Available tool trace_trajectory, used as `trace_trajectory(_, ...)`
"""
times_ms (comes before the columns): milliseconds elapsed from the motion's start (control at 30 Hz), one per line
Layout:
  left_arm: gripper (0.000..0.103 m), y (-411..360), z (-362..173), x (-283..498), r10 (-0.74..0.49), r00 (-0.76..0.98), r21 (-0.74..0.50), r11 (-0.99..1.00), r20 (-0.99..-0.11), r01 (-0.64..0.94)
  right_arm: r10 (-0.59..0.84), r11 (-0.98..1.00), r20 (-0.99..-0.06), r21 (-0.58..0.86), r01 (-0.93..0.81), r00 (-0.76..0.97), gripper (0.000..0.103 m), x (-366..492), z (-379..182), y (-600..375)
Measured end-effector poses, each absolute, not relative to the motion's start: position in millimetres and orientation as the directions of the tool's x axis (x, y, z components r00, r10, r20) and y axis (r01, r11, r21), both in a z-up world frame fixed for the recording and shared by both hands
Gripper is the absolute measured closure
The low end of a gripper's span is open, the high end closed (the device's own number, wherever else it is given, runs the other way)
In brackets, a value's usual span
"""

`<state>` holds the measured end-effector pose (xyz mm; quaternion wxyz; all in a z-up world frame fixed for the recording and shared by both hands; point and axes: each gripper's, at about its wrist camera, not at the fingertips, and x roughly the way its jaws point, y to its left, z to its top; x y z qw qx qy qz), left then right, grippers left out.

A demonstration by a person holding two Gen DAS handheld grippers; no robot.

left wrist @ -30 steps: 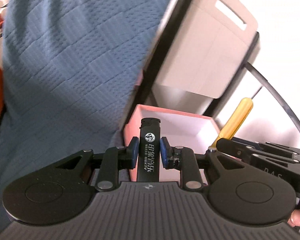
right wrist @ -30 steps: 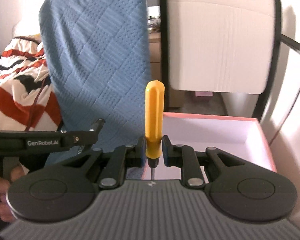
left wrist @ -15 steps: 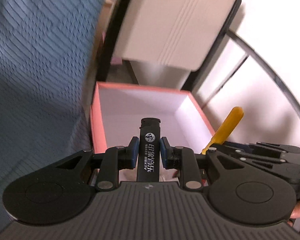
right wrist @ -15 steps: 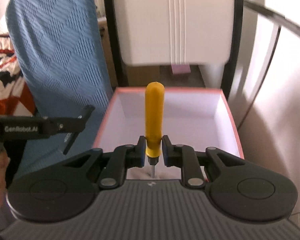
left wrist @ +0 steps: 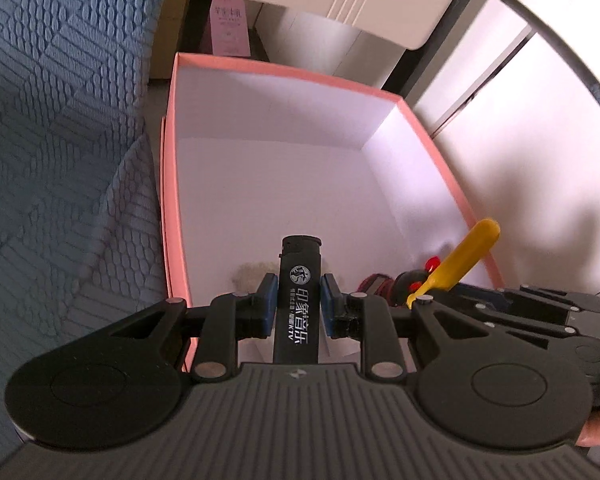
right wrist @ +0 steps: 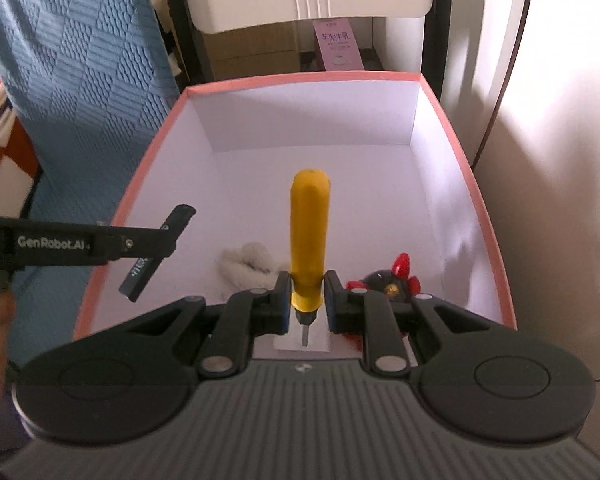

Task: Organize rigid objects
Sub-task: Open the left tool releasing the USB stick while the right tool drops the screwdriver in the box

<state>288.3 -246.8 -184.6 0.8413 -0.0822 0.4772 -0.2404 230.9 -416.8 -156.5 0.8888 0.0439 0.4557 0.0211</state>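
Moved: both grippers are now held over the pink box (right wrist: pixel 480 216), which was farther away before.
Left gripper (left wrist: pixel 299 300): clenched on the black lighter (left wrist: pixel 299 300), held above the near left part of the box.
Right gripper (right wrist: pixel 307 295): clenched on the yellow screwdriver (right wrist: pixel 310 236), handle pointed far.
Inside box: a white fluffy thing (right wrist: pixel 246 266) and a black and red toy (right wrist: pixel 392 282) are seen at the near end.
Left of box: blue cloth (left wrist: pixel 60 120).

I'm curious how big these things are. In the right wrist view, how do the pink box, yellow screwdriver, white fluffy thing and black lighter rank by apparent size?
1. pink box
2. yellow screwdriver, though nearness inflates it
3. black lighter and white fluffy thing: too alike to rank
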Motion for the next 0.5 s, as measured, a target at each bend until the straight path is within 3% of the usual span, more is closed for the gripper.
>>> trace_trajectory(333,0.076,-244.1,-181.3,284.5,-0.481,0.441,-0.370,0.873,-0.758,0.317,0.096,0.992,-0.786,0.127,0.008,0.611,0.081,230.1,-152.1,-419.1)
trace_trajectory(500,0.075,-235.7,-159.5,276.8,-0.497,0.465,-0.379,0.866,-0.733,0.326,0.095,0.990,-0.766,0.137,0.017,0.635,0.074,226.1,-134.6,-418.2)
